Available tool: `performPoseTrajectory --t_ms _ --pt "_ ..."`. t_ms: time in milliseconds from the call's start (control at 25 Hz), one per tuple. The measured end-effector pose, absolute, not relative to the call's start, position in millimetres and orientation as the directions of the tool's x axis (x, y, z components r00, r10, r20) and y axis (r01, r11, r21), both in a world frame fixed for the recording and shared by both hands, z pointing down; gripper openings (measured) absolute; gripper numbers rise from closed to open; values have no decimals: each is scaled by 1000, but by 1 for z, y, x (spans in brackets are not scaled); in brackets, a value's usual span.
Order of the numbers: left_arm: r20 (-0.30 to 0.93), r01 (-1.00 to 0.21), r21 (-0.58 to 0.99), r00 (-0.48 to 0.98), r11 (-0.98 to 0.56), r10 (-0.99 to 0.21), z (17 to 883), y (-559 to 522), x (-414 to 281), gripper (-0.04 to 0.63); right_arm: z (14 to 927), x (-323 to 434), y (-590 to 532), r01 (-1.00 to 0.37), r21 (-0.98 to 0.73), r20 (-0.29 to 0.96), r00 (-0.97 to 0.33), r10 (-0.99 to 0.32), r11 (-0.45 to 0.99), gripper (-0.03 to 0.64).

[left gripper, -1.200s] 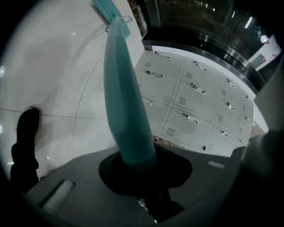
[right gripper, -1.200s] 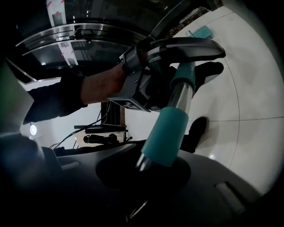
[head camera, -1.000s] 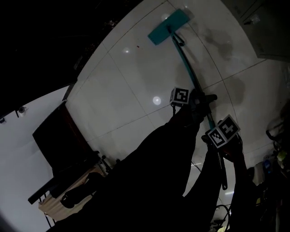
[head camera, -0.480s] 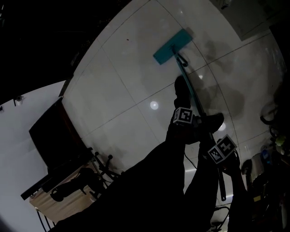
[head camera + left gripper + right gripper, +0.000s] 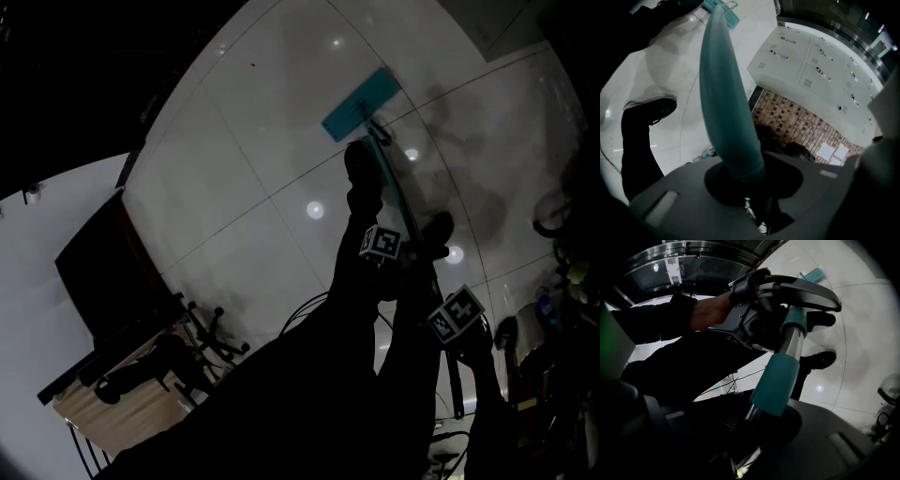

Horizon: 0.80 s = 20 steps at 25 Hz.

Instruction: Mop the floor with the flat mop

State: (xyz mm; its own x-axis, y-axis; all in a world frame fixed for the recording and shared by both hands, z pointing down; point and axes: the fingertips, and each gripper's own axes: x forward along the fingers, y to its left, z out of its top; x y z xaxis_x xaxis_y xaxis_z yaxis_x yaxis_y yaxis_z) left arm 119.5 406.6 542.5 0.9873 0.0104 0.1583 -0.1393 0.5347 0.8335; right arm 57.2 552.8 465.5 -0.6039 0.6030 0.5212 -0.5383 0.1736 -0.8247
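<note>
While mopping: my left gripper (image 5: 740,176) clamped round teal mop handle (image 5: 724,93); right gripper (image 5: 761,420) clamped on same handle, behind left. Flat mop head (image 5: 361,103) far ahead of fingers, on floor (image 5: 244,169). Judged light, stiff, smooth-shafted; keep grips spaced.

No writing can be read anywhere. The white paper sheets (image 5: 833,152), at four o'clock on the brown patterned wall (image 5: 797,123), are too blurred.

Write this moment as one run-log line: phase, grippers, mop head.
phase: mopping | left gripper: shut on handle | right gripper: shut on handle, behind left | mop head: on floor
</note>
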Motion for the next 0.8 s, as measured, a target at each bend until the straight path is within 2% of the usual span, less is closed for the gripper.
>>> performPoseTrajectory --t_ms 440,800 --pt "173 -150 827 985 541 9 551 399 115 98 466 49 542 -518 -847 480 -648 591 120 98" --pt "162 -120 832 986 542 -31 550 335 95 98 466 31 481 -524 -843 486 -639 596 126 97"
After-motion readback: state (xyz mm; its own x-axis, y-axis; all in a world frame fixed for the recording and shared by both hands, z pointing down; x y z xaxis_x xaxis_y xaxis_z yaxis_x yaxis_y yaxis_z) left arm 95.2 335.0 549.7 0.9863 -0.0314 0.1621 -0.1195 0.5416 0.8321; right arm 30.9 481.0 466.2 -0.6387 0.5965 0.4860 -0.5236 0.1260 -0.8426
